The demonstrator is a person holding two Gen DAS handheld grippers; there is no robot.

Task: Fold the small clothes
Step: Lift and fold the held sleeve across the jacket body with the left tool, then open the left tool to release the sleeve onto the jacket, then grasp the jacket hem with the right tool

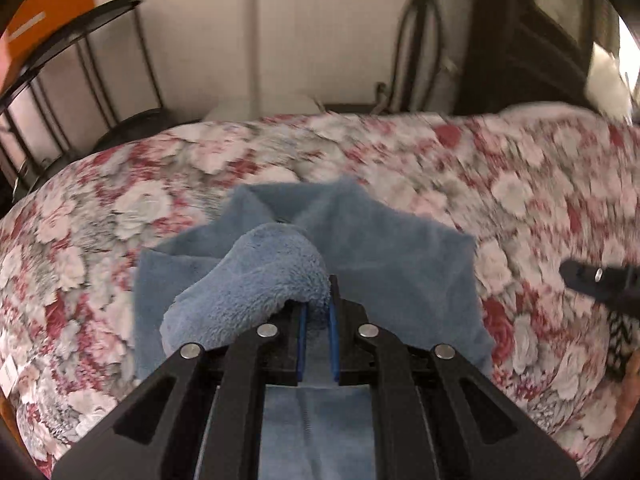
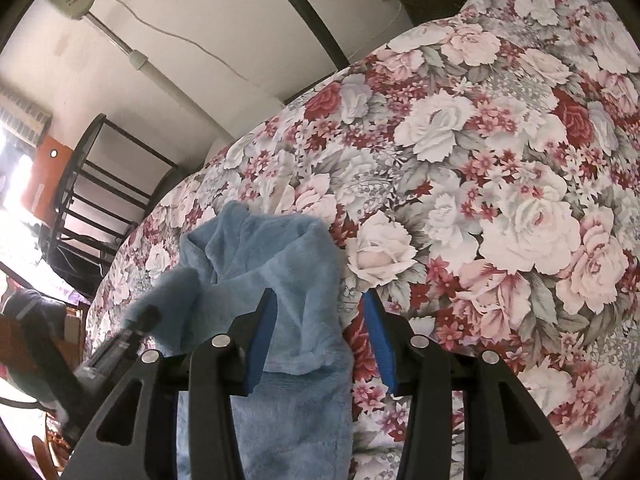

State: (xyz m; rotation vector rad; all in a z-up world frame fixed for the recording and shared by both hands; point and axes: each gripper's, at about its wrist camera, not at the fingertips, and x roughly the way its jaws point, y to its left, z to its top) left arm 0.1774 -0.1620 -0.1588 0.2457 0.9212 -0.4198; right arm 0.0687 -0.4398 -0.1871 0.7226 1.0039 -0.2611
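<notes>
Left hand-held gripper (image 1: 318, 300) pinching blue fleece garment (image 1: 256, 280) – floral bedspread (image 1: 520, 184)

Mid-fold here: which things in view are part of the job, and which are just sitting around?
Part of the job:
- blue fleece garment, lying on the floral bedspread
- left gripper, shut on a fold of the garment
- right gripper, open over the garment's edge

Just lying about:
- black metal rack
- orange box
- fan stand

Blue fleece garment (image 2: 280, 280), red-and-white floral bedspread (image 2: 500, 200)
</notes>
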